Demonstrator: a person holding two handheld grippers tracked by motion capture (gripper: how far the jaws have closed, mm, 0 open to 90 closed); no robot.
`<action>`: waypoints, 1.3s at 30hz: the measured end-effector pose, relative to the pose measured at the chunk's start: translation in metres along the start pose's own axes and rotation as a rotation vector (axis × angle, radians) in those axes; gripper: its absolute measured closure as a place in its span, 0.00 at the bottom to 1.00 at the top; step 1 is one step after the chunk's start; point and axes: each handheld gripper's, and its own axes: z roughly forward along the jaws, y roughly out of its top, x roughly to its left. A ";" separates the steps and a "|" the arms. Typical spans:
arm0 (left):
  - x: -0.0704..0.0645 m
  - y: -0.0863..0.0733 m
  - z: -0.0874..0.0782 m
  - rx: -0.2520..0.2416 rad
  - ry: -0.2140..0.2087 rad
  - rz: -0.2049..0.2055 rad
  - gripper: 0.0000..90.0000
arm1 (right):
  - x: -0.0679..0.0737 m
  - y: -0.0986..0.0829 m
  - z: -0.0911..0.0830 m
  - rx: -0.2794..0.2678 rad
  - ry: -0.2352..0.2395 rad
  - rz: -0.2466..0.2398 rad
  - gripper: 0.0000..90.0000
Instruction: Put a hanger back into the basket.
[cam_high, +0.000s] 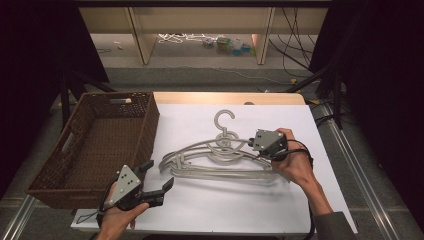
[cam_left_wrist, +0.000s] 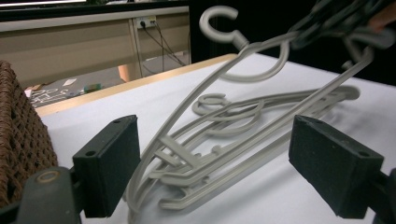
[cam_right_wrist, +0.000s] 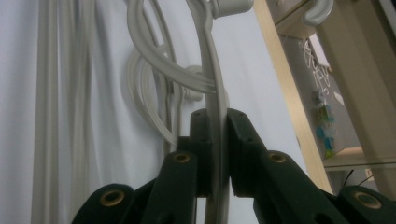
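The tabletop (cam_high: 300, 200), under a white sheet, carries a brown wicker basket (cam_high: 100, 145) along its left edge and a pile of grey plastic hangers (cam_high: 220, 165) near its middle.

I judge the step in hand to be lifting one hanger off the pile, presumably for transfer to the basket. My right gripper (cam_high: 256, 145) is clenched on the top hanger (cam_left_wrist: 261, 51); in the right gripper view the jaws press flat on a thin grey arm of it (cam_right_wrist: 215, 140). In the left gripper view that hanger is raised at its gripped end, while its far shoulder appears to rest among the others near the basket.

My left gripper (cam_high: 160, 181) is released, jaws spread wide, near the front left corner of the tabletop, just short of the pile's left end. The low end of the raised hanger lies between its pads (cam_left_wrist: 109, 168) without touching them, as far as I can tell.

Orientation: the pile's long axis runs left to right, parallel to the front edge. The hooks (cam_high: 224, 118) point toward the rear edge.

The next move calls for the left gripper to advance and close on the free shoulder, or for the right to lift clear. Risk, in my judgement: the nested hangers may snag and rise together.
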 end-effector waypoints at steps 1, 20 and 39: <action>0.000 0.000 0.000 0.000 0.000 0.000 0.18 | 0.000 0.000 0.000 0.000 0.000 0.000 0.91; -0.020 0.040 0.071 0.162 -0.150 0.024 0.22 | 0.033 0.009 -0.029 -0.063 0.065 -0.099 0.91; -0.033 0.055 0.111 0.302 -0.311 0.104 0.53 | 0.041 0.019 -0.039 -0.108 0.075 -0.095 0.91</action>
